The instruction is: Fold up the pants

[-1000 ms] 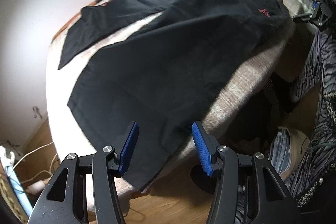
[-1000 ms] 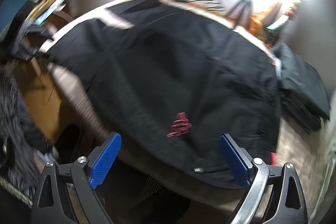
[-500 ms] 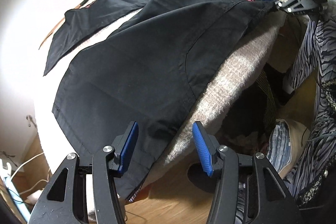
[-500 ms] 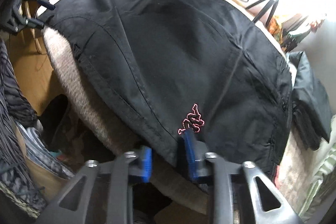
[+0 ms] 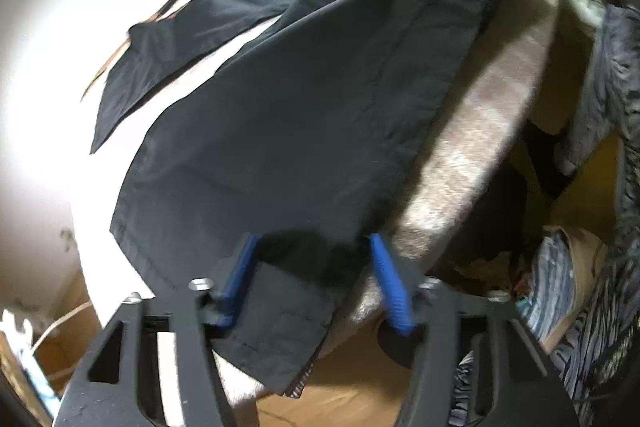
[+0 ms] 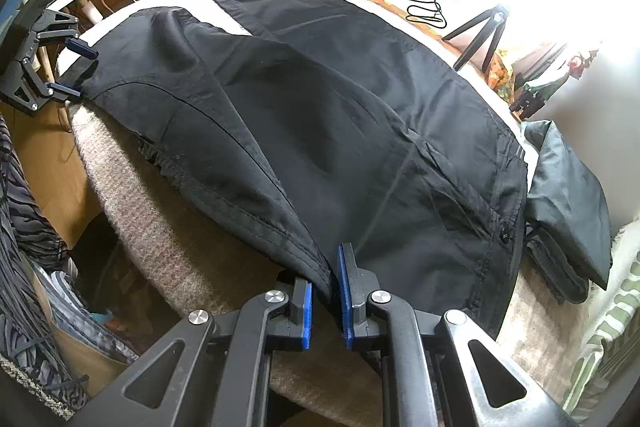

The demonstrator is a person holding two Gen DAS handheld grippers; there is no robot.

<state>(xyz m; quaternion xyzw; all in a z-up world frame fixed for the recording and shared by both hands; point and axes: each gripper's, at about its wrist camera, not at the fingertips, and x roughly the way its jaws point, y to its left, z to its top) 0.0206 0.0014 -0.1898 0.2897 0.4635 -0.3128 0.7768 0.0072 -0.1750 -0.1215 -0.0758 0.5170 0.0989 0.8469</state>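
At the near edge of the bed [image 6: 168, 227], our right claw [image 6: 325, 291] has gone from spread wide to clenched on the pants [image 6: 320, 131]: a second ago its pads stood far apart above the cloth, half a second ago they were nearly closed at the hem by the pink logo, and now a bunched fold of the waist-side edge sits pinched between them. Our left claw [image 5: 314, 279] has meanwhile moved in toward the leg end; its pads are apart as before, but the lower corner of the pants [image 5: 288, 155] now lies between them instead of ahead of them. It has not closed yet.

We judge that one end of the near edge is secured and the other is about to be, so the lengthwise fold of one leg over the other can begin once the left claw shuts.

The pants lie spread flat across the blanket-covered bed, both legs splayed apart, the near leg's hem hanging slightly over the bed's edge. A folded dark garment [image 6: 568, 187] rests just beside the waistband.
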